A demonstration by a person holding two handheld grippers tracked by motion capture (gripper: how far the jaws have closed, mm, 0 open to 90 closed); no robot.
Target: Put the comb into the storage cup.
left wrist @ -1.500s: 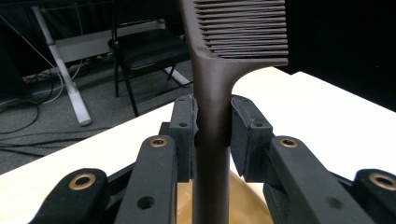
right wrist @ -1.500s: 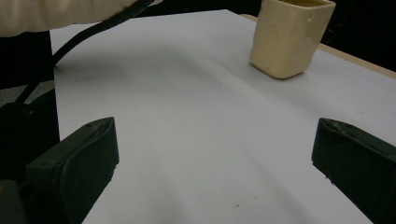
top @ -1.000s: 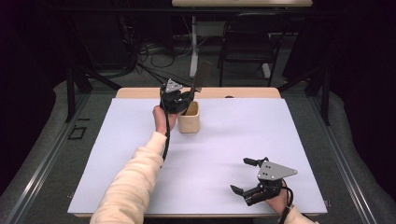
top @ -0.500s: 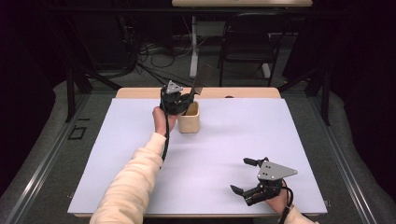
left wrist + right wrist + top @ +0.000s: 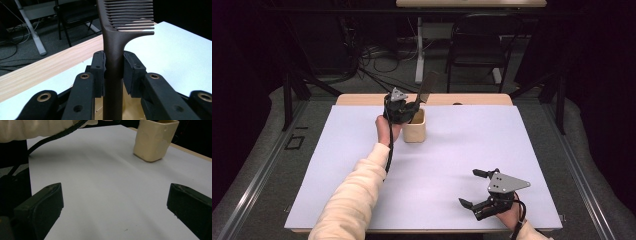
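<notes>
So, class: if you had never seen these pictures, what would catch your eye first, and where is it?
First, the dark brown comb, clamped upright by its handle in the left gripper over the cream cup at the far side of the white table. Then the right gripper, jaws wide open with nothing between them, near the table's front right corner.

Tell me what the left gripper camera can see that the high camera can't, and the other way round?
The left gripper view shows the comb teeth up close, and the fingers pressing its handle. The high view shows the person's sleeve, the whole white table and the right gripper open near the front edge. Both show the comb, held over the cream cup.
</notes>
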